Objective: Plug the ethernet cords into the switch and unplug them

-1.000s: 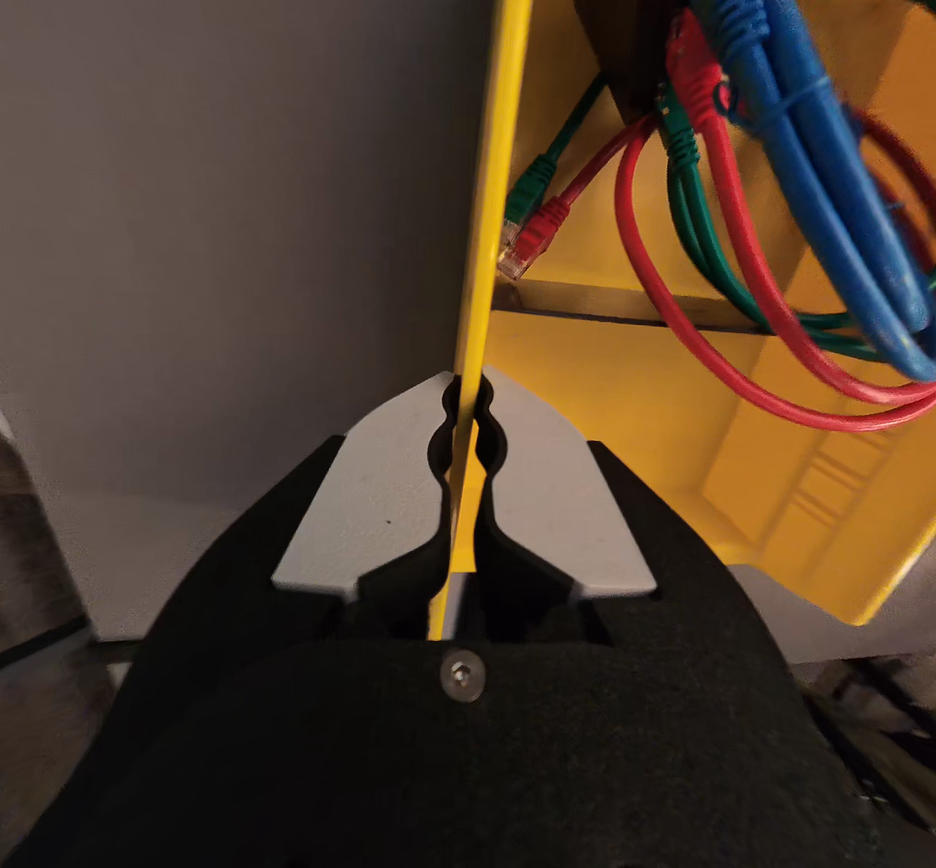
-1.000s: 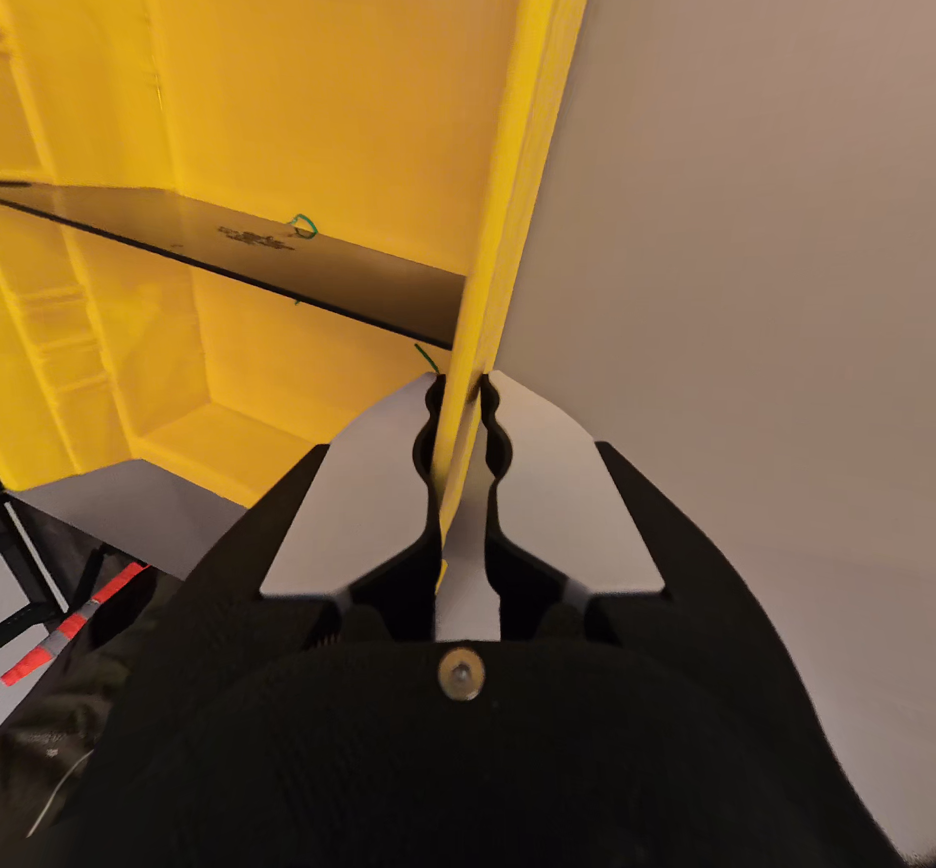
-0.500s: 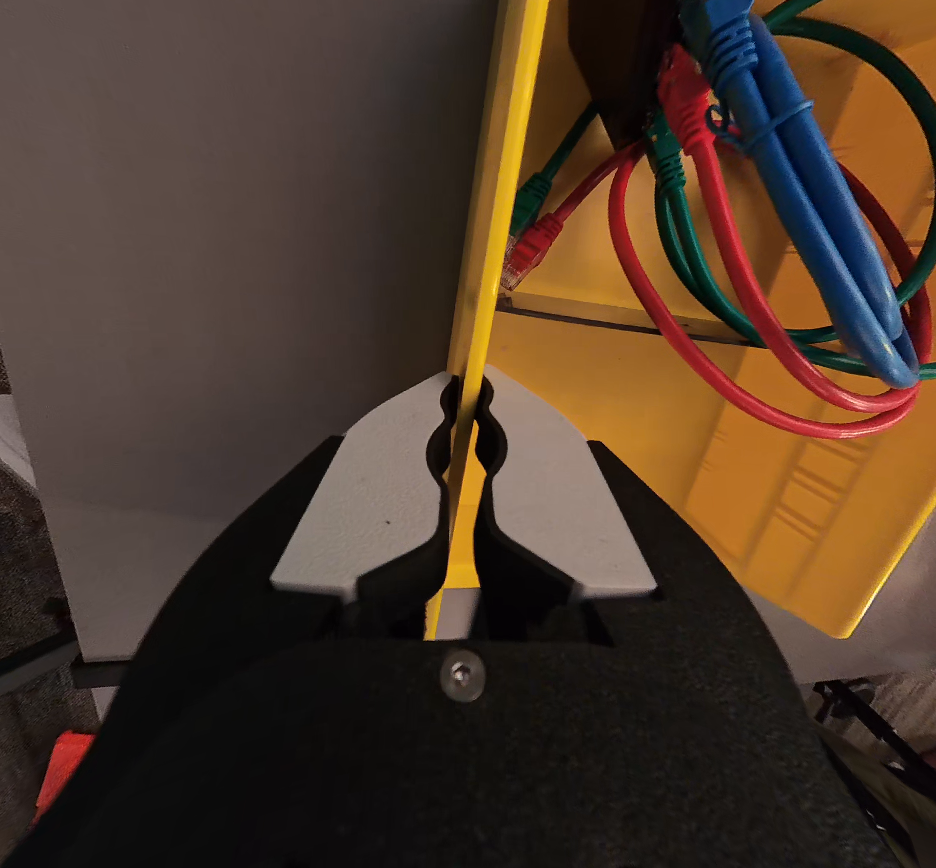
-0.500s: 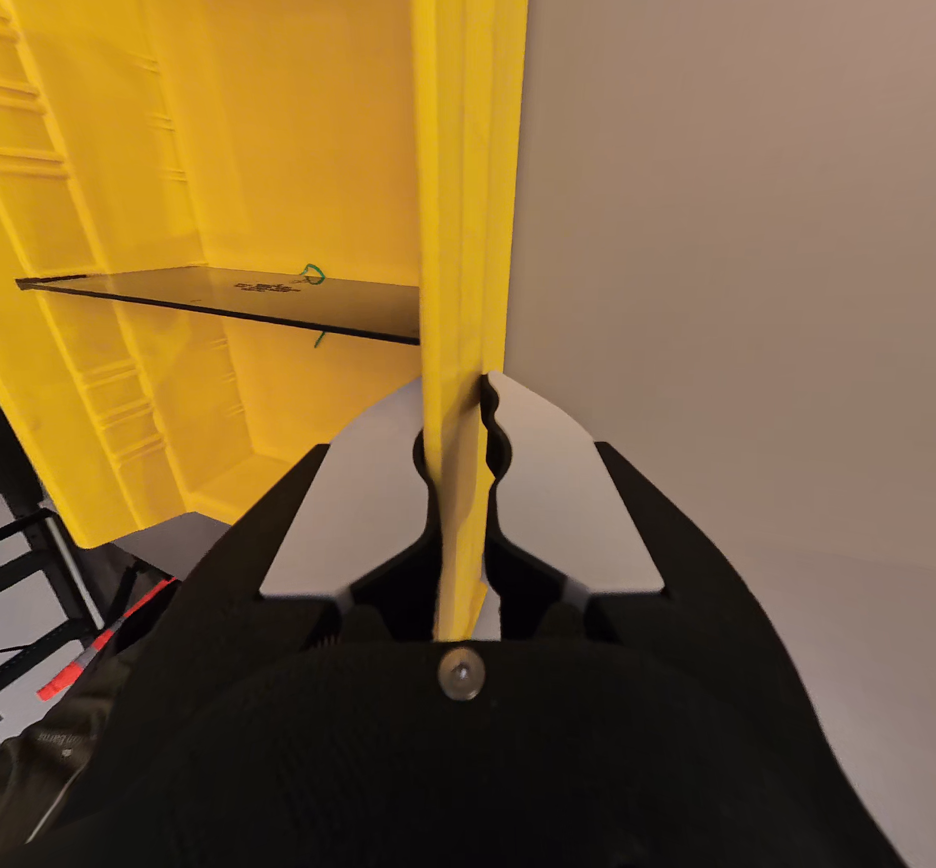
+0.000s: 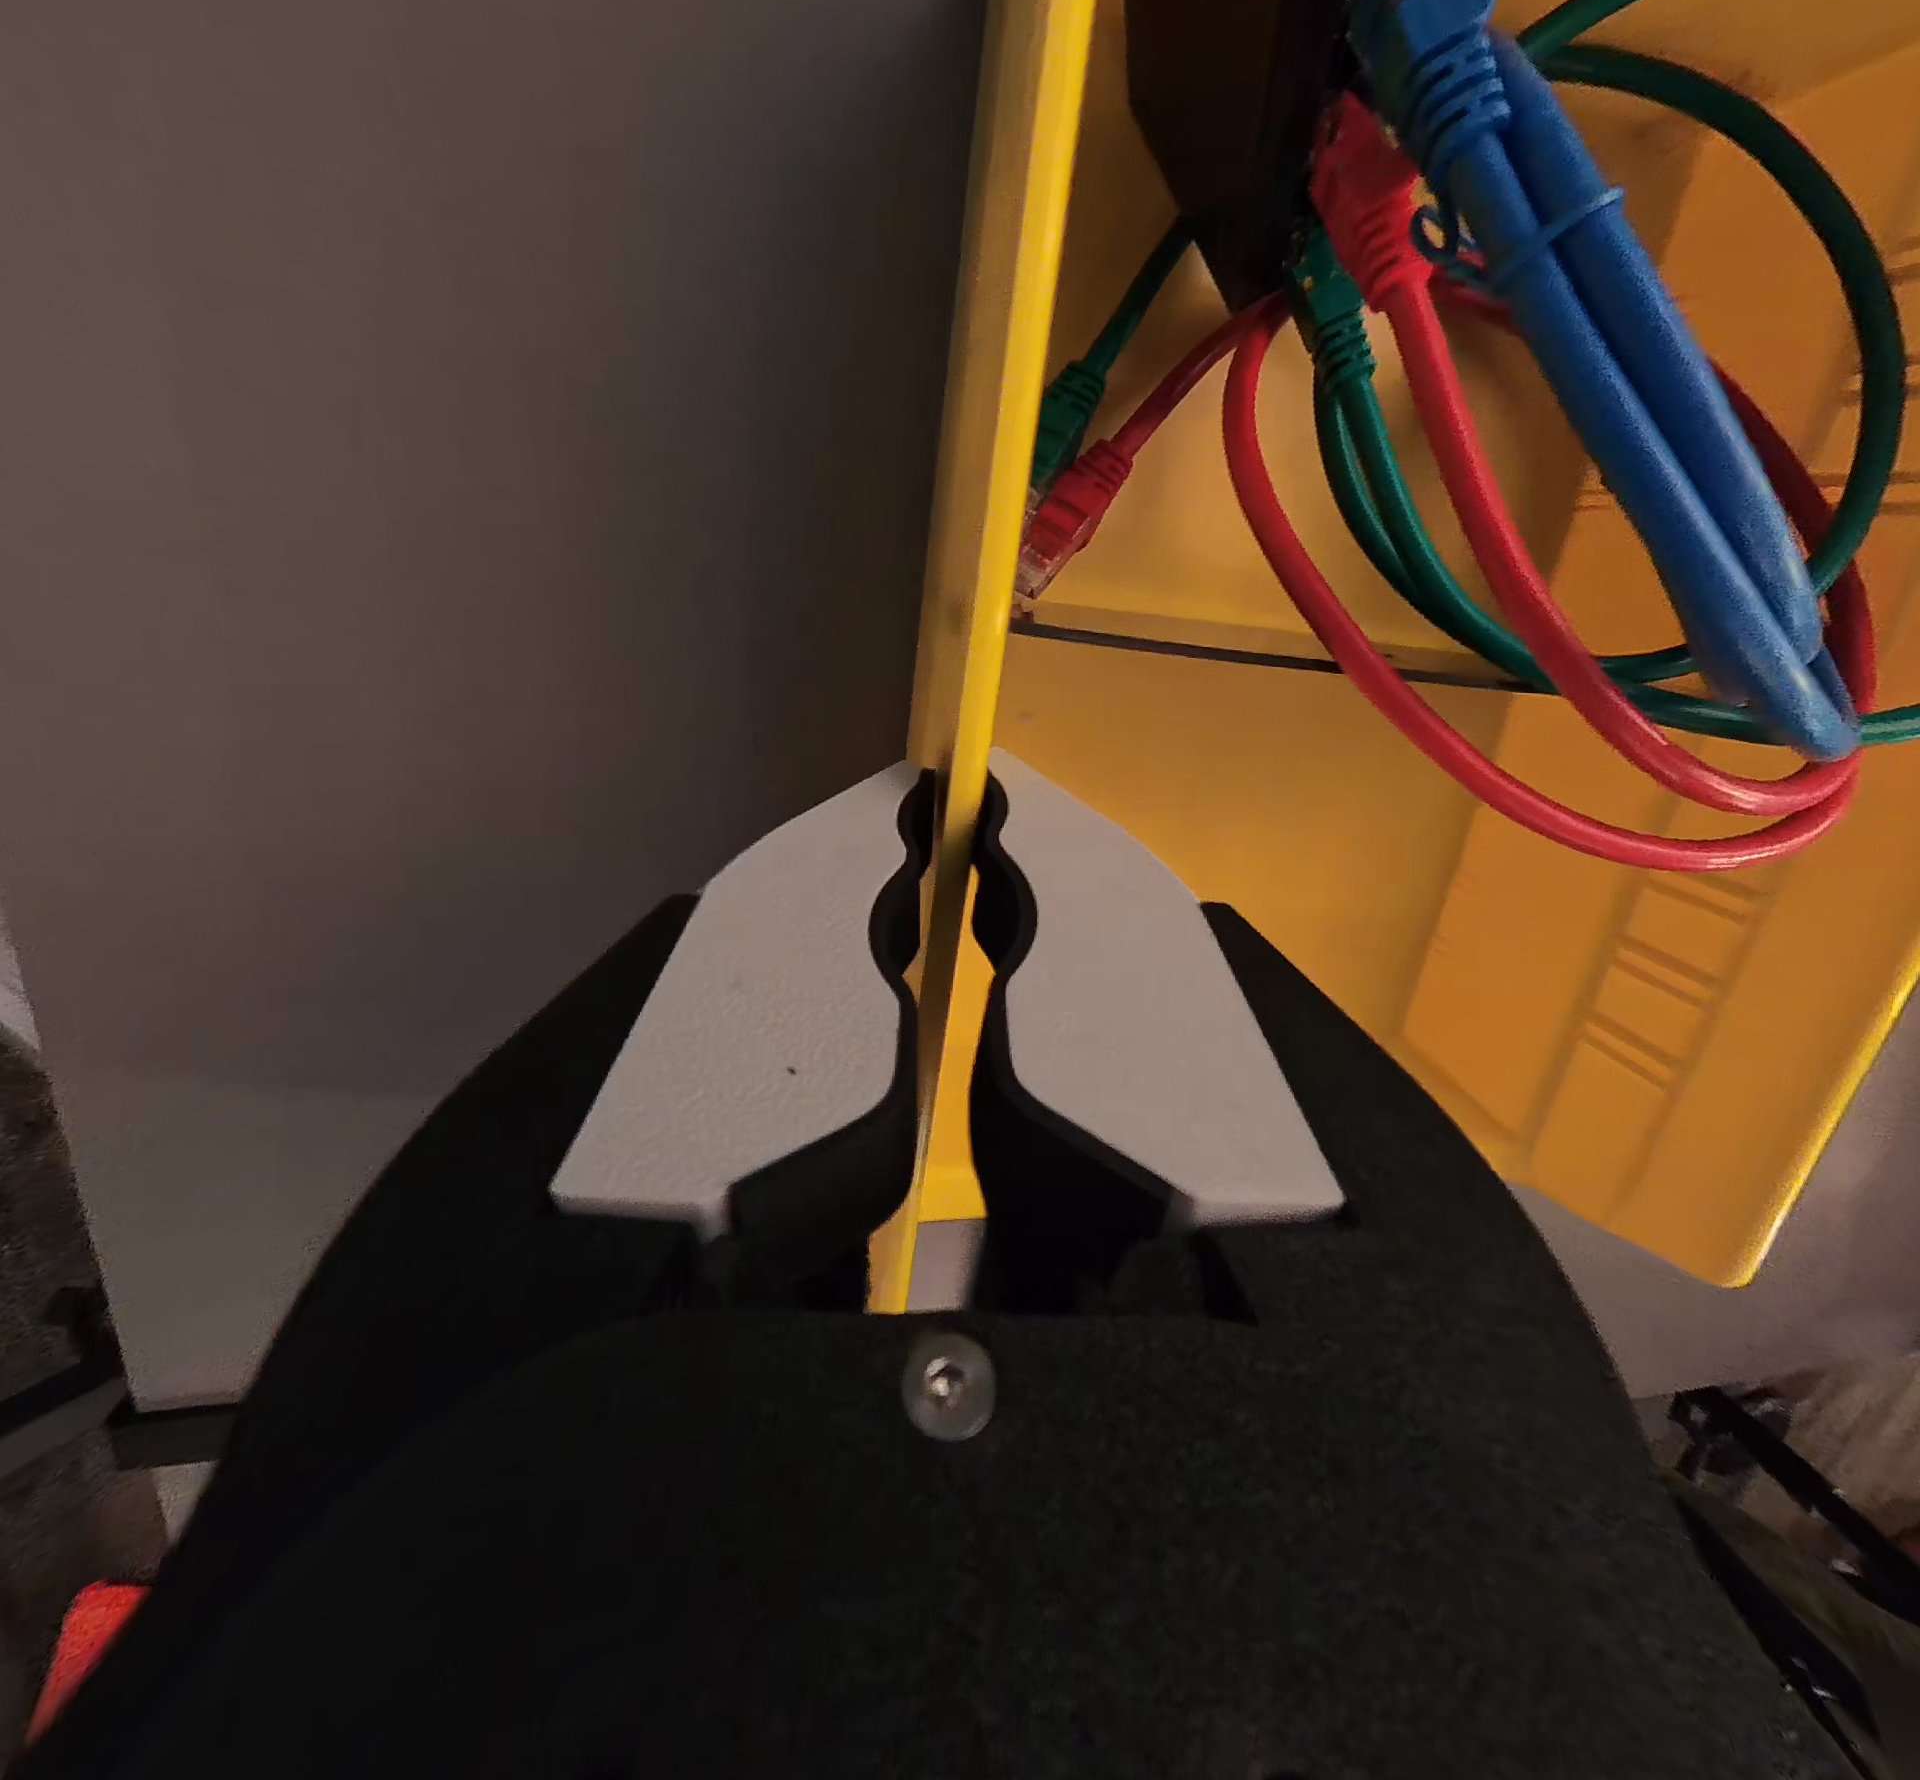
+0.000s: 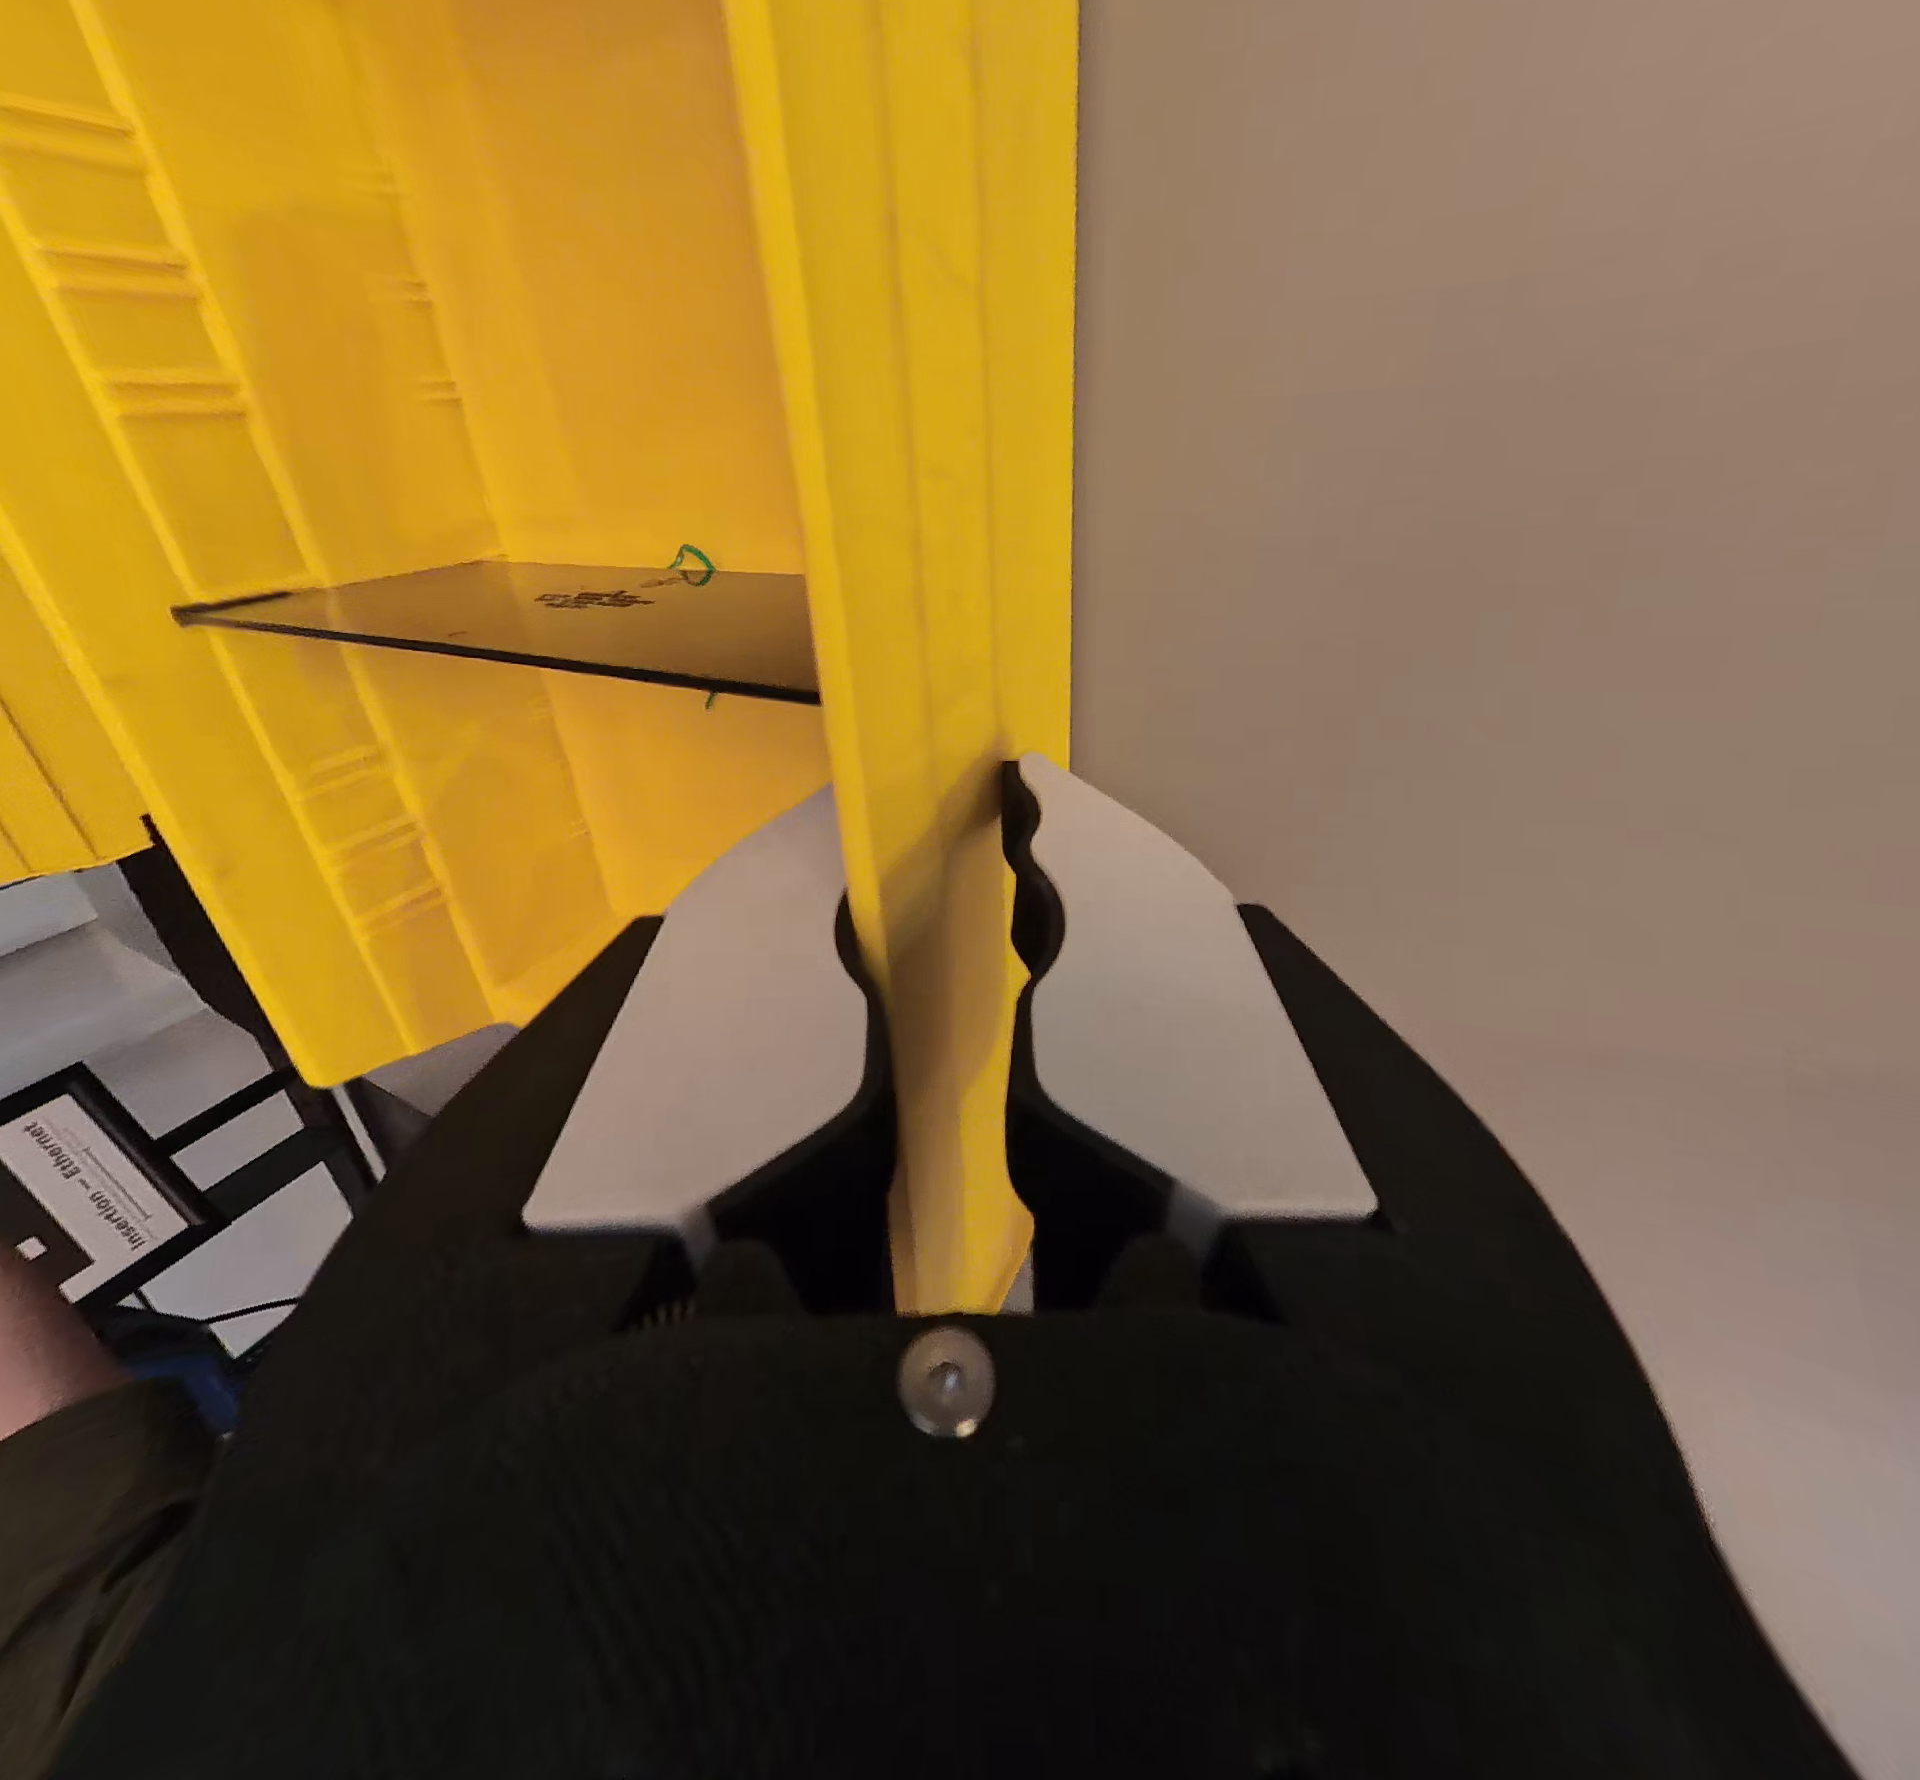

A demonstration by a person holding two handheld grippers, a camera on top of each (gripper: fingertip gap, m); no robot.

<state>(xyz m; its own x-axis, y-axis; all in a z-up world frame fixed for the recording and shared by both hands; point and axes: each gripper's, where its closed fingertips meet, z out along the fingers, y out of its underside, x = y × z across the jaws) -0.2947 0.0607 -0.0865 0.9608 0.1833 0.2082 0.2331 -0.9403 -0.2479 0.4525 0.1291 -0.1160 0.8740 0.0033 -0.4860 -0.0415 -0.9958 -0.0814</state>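
A yellow plastic bin (image 5: 1299,899) holds a black switch (image 5: 1226,68). A blue cord (image 5: 1621,400), a red cord (image 5: 1382,650) and a green cord (image 5: 1351,442) each have one end at the switch and hang in loops. A loose red plug (image 5: 1070,504) and a loose green plug (image 5: 1065,411) lie by the bin wall. My left gripper (image 5: 956,774) is shut on the bin's thin left rim (image 5: 997,483). My right gripper (image 6: 930,785) is shut on the bin's thick right rim (image 6: 935,380). The switch and cords are hidden in the right wrist view.
A grey table top (image 5: 416,380) lies under and beside the bin and also shows in the right wrist view (image 6: 1507,483). A flat black plate (image 6: 582,618) sits inside the bin. A framed sign (image 6: 94,1200) and a person's sleeve (image 6: 62,1481) show at lower left. Across from one pair of fingers to the other is roughly 75 centimetres.
The bin has shifted in both views while both grippers stay clamped on its rims. The cord loops have swung, and more of the floor and sign shows beside the bin.
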